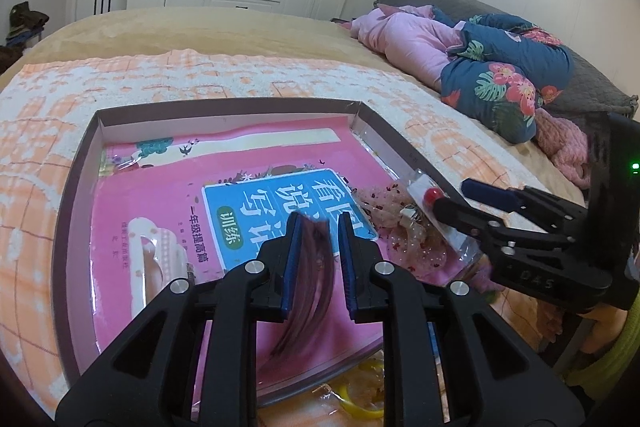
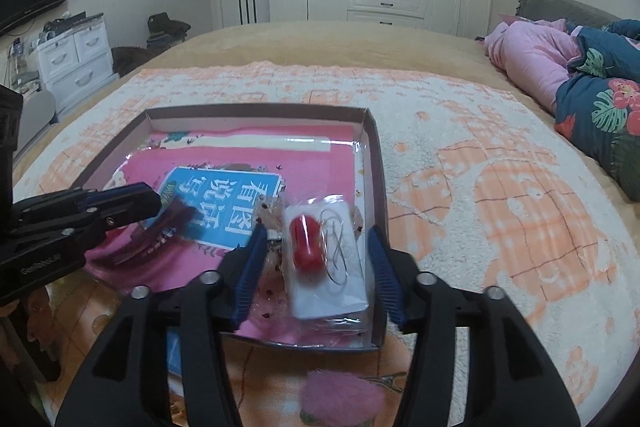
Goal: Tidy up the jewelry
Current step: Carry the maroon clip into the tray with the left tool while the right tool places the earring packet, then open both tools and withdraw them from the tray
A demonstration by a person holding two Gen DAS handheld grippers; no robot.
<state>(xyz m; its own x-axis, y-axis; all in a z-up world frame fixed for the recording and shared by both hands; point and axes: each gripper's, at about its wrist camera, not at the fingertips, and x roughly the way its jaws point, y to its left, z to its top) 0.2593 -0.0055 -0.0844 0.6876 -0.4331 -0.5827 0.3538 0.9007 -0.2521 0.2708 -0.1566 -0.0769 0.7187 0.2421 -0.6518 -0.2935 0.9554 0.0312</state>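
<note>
A shallow brown-rimmed box [image 1: 82, 163] lies on the bed with a pink book [image 1: 152, 203] inside; it shows in the right wrist view too [image 2: 378, 163]. My left gripper [image 1: 318, 223] is shut on a dark maroon hair clip [image 1: 312, 279] and holds it over the book; the clip also shows in the right wrist view [image 2: 160, 231]. My right gripper [image 2: 316, 233] is open around a clear packet with a red bead and a thin chain [image 2: 328, 255], which rests in the box's right corner. A sheer speckled scrunchie [image 1: 384, 211] lies beside the packet.
The box sits on an orange-and-white towel [image 2: 480, 187] spread on the bed. Rolled pink and floral quilts [image 1: 492, 67] lie at the right. A pink fluffy item [image 2: 344, 395] and a yellow item [image 1: 356, 399] lie in front of the box. White wardrobes stand behind.
</note>
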